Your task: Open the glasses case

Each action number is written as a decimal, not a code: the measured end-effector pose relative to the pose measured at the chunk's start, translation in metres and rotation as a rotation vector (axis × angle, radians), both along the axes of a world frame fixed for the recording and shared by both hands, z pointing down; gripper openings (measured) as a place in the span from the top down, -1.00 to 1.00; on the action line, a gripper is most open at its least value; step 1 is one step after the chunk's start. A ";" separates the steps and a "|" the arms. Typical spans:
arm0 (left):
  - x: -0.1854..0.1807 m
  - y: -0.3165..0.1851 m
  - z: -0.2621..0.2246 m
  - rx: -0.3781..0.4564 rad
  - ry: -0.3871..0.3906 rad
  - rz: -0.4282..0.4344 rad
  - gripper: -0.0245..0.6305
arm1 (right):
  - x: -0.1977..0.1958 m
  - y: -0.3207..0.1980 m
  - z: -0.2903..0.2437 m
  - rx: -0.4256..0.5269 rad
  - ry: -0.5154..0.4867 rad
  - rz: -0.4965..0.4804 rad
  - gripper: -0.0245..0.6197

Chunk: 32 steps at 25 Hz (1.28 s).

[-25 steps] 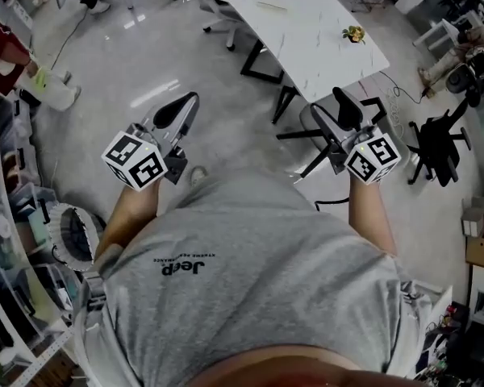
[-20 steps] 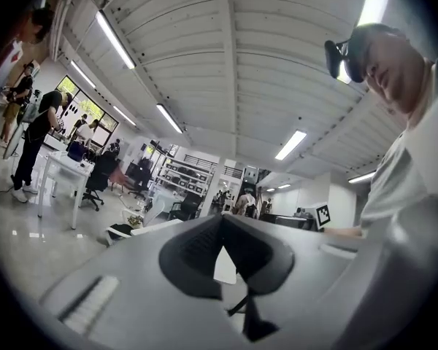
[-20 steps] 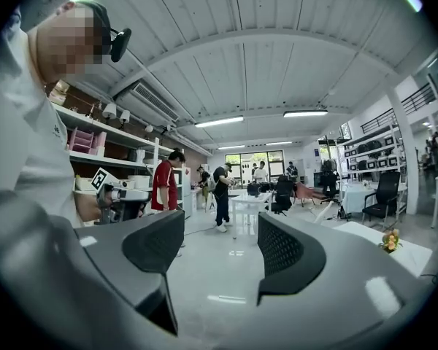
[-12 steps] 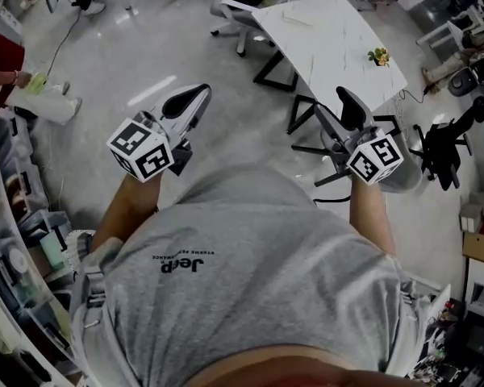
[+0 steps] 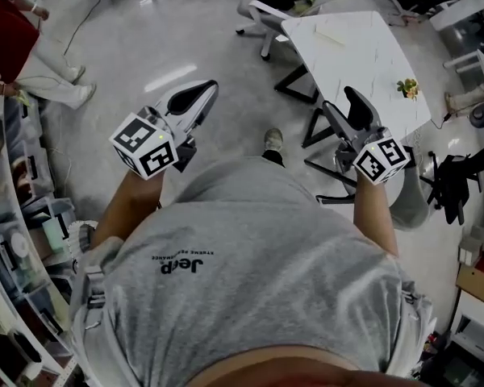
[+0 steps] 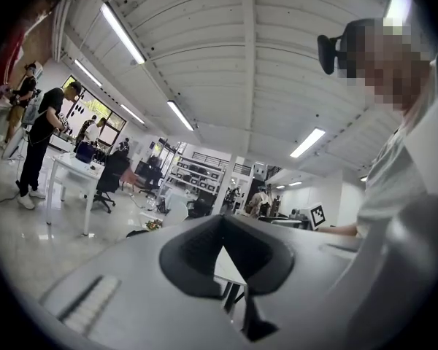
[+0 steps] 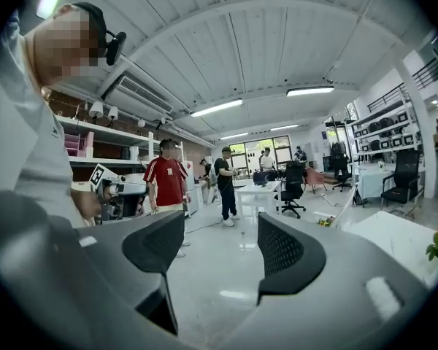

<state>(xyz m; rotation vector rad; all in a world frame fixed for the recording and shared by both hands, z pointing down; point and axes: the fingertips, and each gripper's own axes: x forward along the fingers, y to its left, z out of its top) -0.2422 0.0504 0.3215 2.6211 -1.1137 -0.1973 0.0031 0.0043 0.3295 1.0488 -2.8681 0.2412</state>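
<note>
left claw clenched, empty | right claw released, empty | both above floor, near white tabletop

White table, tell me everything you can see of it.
The white table has a faintly marbled top with rounded corners on black angled legs. It stands level on the glossy floor, ahead and to the right. A small flowering plant sits near its right edge and a flat pale item near the far side; what that is cannot be told.
</note>
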 end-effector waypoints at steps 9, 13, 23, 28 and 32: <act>0.029 -0.168 0.015 -0.009 -0.029 -0.159 0.83 | 0.032 -0.209 0.032 -0.038 -0.056 -0.113 0.00; 0.065 -0.262 0.011 -0.029 -0.023 -0.185 0.83 | 0.055 -0.311 0.031 -0.053 -0.084 -0.171 0.00; 0.080 -0.397 0.025 -0.112 -0.040 -0.137 0.83 | 0.066 -0.432 0.069 -0.155 -0.114 -0.135 0.00; 0.085 -0.437 0.047 -0.134 -0.052 0.004 0.83 | 0.078 -0.452 0.087 -0.187 -0.052 0.000 0.00; 0.097 -0.452 0.071 -0.152 -0.061 0.114 0.83 | 0.091 -0.444 0.108 -0.201 0.004 0.082 0.00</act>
